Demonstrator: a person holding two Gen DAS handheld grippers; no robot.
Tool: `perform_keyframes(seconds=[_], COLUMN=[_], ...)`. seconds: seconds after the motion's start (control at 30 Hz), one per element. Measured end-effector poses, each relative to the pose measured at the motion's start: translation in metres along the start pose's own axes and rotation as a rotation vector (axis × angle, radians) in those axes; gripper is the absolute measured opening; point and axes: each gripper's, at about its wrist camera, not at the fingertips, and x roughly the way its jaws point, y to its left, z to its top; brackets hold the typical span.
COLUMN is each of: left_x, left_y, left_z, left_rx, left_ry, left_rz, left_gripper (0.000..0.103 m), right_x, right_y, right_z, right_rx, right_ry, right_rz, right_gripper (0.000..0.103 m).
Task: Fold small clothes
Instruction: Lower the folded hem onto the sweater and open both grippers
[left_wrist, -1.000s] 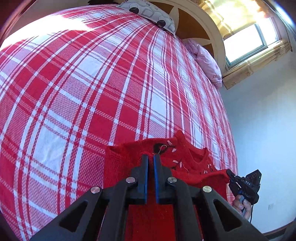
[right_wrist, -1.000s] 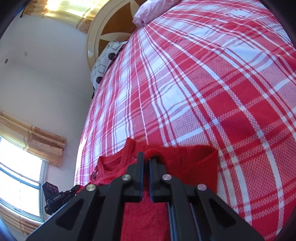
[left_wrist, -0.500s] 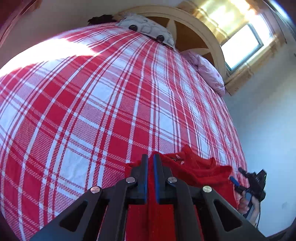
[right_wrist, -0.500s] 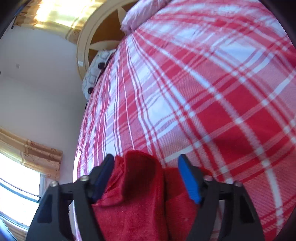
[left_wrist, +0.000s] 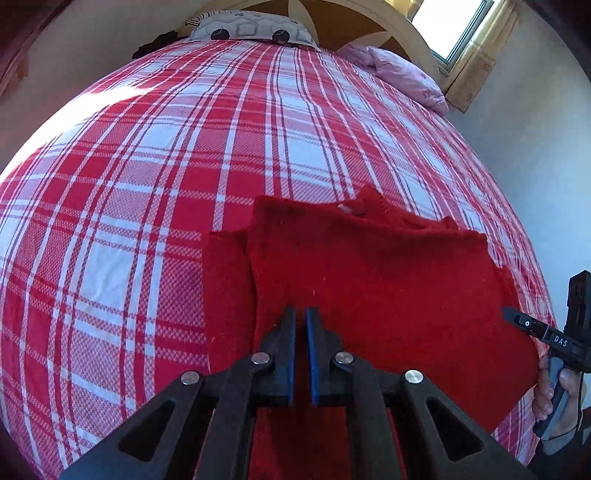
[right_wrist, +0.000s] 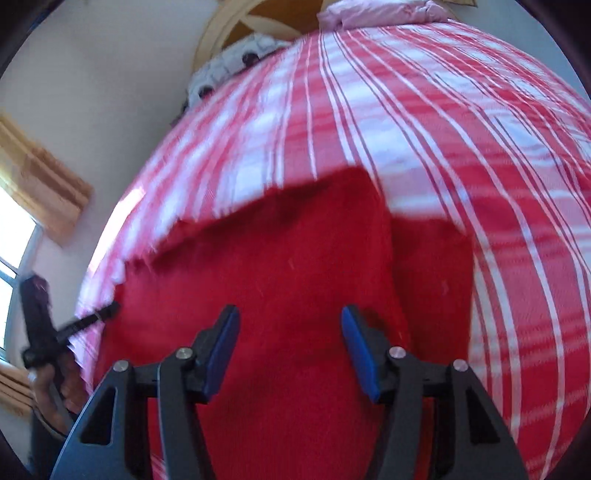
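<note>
Red-and-white plaid bedspread is covering the whole bed; one arched headboard is standing at the far end, with one window to its right in the left wrist view.

Count along the headboard, left to right: one grey patterned pillow, one pink pillow. Two pillows in all.

One red sweater is lying flat on the near part of the bedspread, close to the bed's near edge. It is sitting as a folded block. A narrower under-layer is showing past its left side in the left wrist view, and again past its right side in the right wrist view. The neckline end, with a small pale mark, is pointing toward the headboard; the hem end is running toward the cameras and under the tools. Which way the long axis is running cannot be told, since the near end is hidden.

Left gripper is hovering over the sweater's near left part, jaws clenched together, with no cloth visibly pinched between them.

Right gripper is sitting over the sweater with jaws apart; they have just been closing. Red cloth is lying between and below the blue pads, not touching them. This view is motion-blurred.

Each gripper is also showing at the edge of the other's view, a hand holding its handle.
</note>
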Motion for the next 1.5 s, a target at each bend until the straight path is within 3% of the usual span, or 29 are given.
perform_keyframes(seconds=[0.03,0.07,0.13,0.17,0.23,0.3,0.37,0.4,0.43,0.6,0.7,0.8,0.93,1.0,1.07,1.13,1.2,1.33,1.5], left_x=[-0.003,-0.009,-0.021,-0.027,-0.038,-0.041,-0.037,-0.035,-0.033,-0.028,-0.028,-0.031,-0.049,-0.051,-0.045,-0.036,-0.034,-0.035,-0.035], left_y=[0.001,0.001,-0.004,-0.006,-0.015,-0.023,-0.027,-0.028,-0.028,-0.019,-0.016,-0.019,-0.024,-0.025,-0.024,-0.019,-0.013,-0.011,-0.012], left_z=[-0.006,-0.012,-0.020,-0.023,-0.031,-0.038,-0.043,-0.045,-0.047,-0.055,-0.059,-0.062,-0.070,-0.073,-0.075,-0.077,-0.082,-0.088,-0.091], left_rx=[0.004,0.013,0.044,0.056,0.088,0.119,0.139,0.139,0.135,0.130,0.123,0.128,0.135,0.147,0.159,0.153,0.135,0.144,0.147], left_ry=[-0.006,-0.021,-0.050,-0.063,-0.093,-0.102,-0.097,-0.093,-0.093,-0.106,-0.108,-0.117,-0.175,-0.190,-0.173,-0.147,-0.152,-0.170,-0.187], left_rz=[-0.005,-0.009,0.005,0.010,0.015,0.017,0.037,0.040,0.040,0.081,0.065,0.080,0.080,0.103,0.123,0.156,0.139,0.136,0.138], left_gripper=[0.006,0.006,0.006,0.006,0.006,0.006,0.006,0.006,0.006,0.006,0.006,0.006,0.006,0.006,0.006,0.006,0.006,0.007,0.008], right_x=[-0.004,-0.010,-0.027,-0.039,-0.060,-0.067,-0.066,-0.061,-0.056,-0.057,-0.066,-0.068,-0.089,-0.098,-0.099,-0.091,-0.076,-0.046,-0.042], right_y=[0.002,0.006,0.007,0.003,-0.008,-0.013,-0.011,-0.008,-0.009,-0.016,-0.002,-0.005,0.006,0.020,0.036,0.051,0.058,0.041,0.046], right_z=[-0.011,-0.018,-0.031,-0.036,-0.045,-0.050,-0.056,-0.058,-0.062,-0.084,-0.097,-0.093,-0.092,-0.094,-0.095,-0.095,-0.095,-0.103,-0.115], right_rx=[-0.044,-0.084,-0.108,-0.091,-0.045,-0.038,-0.054,-0.064,-0.064,-0.046,-0.125,-0.111,-0.113,-0.138,-0.188,-0.245,-0.275,-0.229,-0.302], right_ry=[-0.024,-0.037,-0.057,-0.078,-0.127,-0.144,-0.122,-0.095,-0.072,-0.060,-0.071,-0.090,-0.205,-0.258,-0.275,-0.256,-0.225,-0.124,-0.140], right_rz=[-0.053,-0.092,-0.086,-0.062,-0.067,-0.102,-0.098,-0.121,-0.144,-0.151,-0.223,-0.219,-0.243,-0.209,-0.163,-0.153,-0.166,-0.202,-0.238], right_gripper=[0.040,0.037,0.038,0.041,0.062,0.066,0.049,0.029,0.021,0.018,0.016,0.017,0.034,0.044,0.044,0.045,0.045,0.046,0.046])
